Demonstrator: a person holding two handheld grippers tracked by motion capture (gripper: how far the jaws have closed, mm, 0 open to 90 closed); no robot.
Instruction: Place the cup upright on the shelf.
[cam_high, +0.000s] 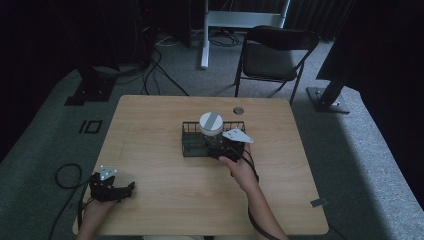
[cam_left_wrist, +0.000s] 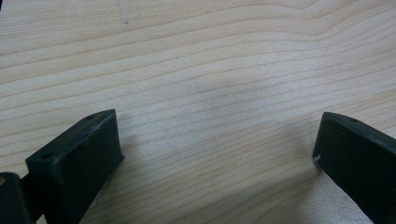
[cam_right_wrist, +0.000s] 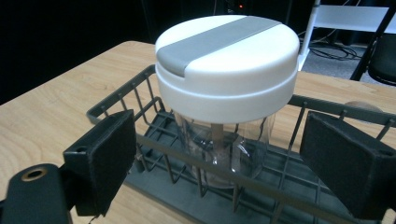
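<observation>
Dim carpeted flooring surrounds a light wooden table (cam_high: 150, 150); a dark folding chair (cam_high: 272, 55) stands beyond its far edge, and cables trail across the floor at the far left.

Near the table's centre sits a dark wire rack (cam_high: 192, 140). A clear container (cam_right_wrist: 224, 149) stands upright in the rack's right-hand portion, its long axis vertical. Its white lid (cam_high: 211, 123) faces up, crossed by a grey band. In the right gripper view that band runs from near-left to far-right across the lid (cam_right_wrist: 227, 53).

High view: shows the layout, with the right gripper (cam_high: 226, 145) at the rack's near right corner, just beside the container, and the left gripper (cam_high: 111, 189) well apart from it, low over the near left corner of the table.

Right gripper view: shows detail unreadable from above, namely the transparent wall, a pale central shaft inside the container, and the rack (cam_right_wrist: 154, 135) wires crossing in front of it.

Left gripper view: shows bare wood grain (cam_left_wrist: 210, 84) between the jaws.

Right gripper (cam_right_wrist: 224, 163): jaws spread wide, one on each side of the container at body height, below the lid. Neither pad touches the container, and nothing is clamped. Whether a pad touches the rack's near rail cannot be determined.

Left gripper (cam_left_wrist: 217, 154): jaws spread wide, empty, close above the table.
</observation>
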